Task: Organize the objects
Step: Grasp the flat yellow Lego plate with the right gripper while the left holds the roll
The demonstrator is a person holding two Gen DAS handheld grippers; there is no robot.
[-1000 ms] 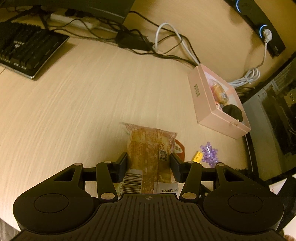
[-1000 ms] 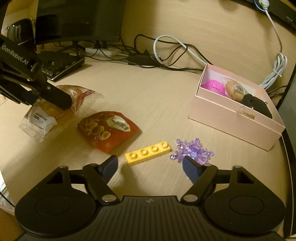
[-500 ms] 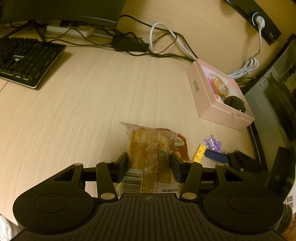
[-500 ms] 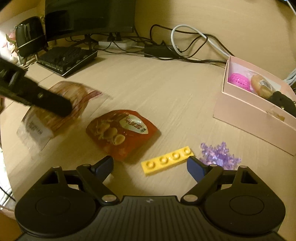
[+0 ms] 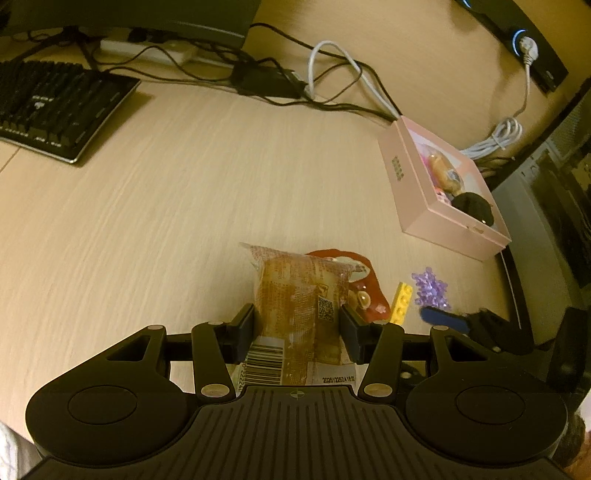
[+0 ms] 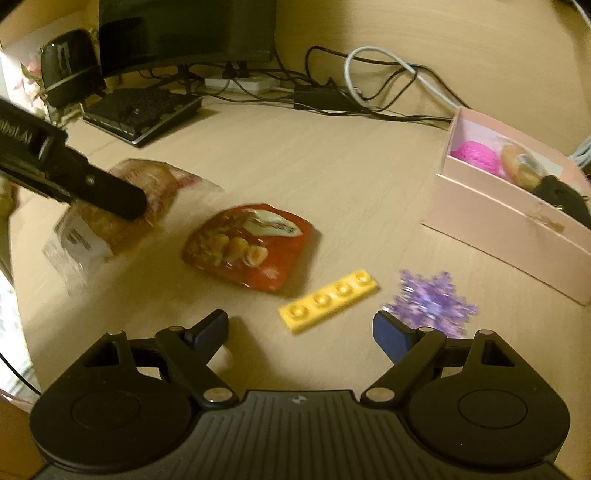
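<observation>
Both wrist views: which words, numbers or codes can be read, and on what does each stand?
"obot.AI": on the left gripper, partly cut off in the right view.
Bread packet: barcode, QR code and date line, digits too small.
Pink box: side print blurred.
Red snack pouch: label unreadable.

Matte black plastic left gripper (image 5: 297, 325): ribbed housing, round side discs, silver screws. Matching black right gripper (image 6: 301, 326) shows dark blue pads (image 6: 388, 332).

Home office desk: keyboard (image 5: 55, 110), monitor (image 6: 184, 33), cables (image 5: 332, 92).
</observation>
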